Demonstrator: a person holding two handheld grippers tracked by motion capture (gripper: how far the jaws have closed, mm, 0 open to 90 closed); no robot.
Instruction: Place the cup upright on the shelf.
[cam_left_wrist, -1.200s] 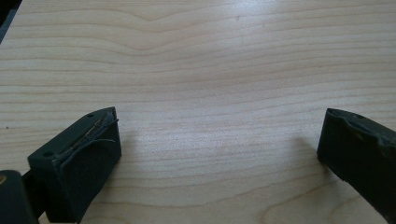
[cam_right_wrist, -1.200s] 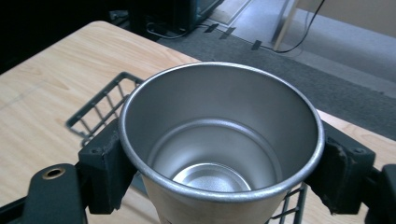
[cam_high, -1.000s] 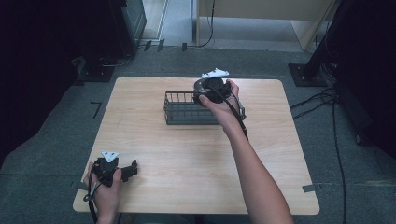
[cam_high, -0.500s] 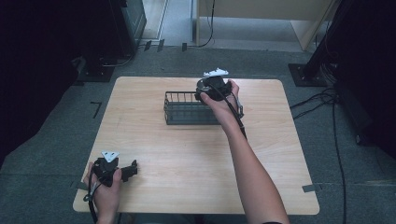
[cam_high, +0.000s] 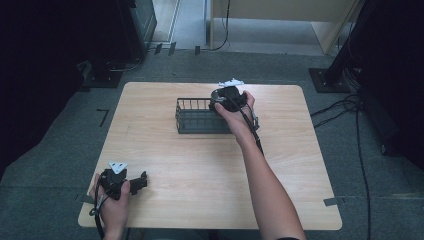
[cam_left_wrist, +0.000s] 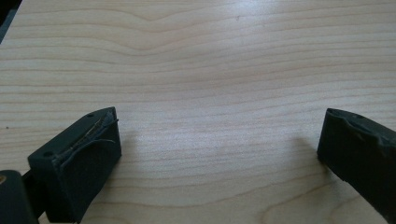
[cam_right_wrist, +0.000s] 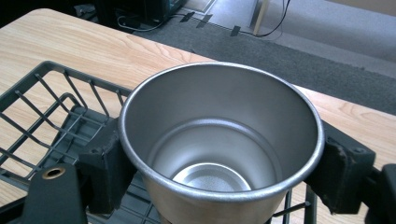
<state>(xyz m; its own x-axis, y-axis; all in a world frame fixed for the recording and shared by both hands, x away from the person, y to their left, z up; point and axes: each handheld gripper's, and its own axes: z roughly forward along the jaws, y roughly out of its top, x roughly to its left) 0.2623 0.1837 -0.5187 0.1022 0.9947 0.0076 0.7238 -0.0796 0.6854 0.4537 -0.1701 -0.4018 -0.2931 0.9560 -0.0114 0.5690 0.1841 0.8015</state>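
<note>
A shiny steel cup (cam_right_wrist: 224, 121) stands upright and empty between the jaws of my right gripper (cam_right_wrist: 219, 161), which is shut on its sides just under the rim. In the high view the right gripper (cam_high: 227, 100) holds the cup over the right end of a black wire basket (cam_high: 195, 122). The basket's wire floor and wall (cam_right_wrist: 56, 107) lie below and left of the cup. My left gripper (cam_high: 140, 181) rests at the table's front left, held by a hand. It is open (cam_left_wrist: 219, 135), with bare wood between the jaws.
The wooden table (cam_high: 200, 165) sits on grey carpet. A cable (cam_high: 252, 132) trails from the right gripper along the forearm. Dark equipment and cables (cam_high: 350, 105) lie on the floor around the far and right sides.
The right gripper with the cup has sunk very slightly over the basket's right end. The left gripper has stayed in place.
</note>
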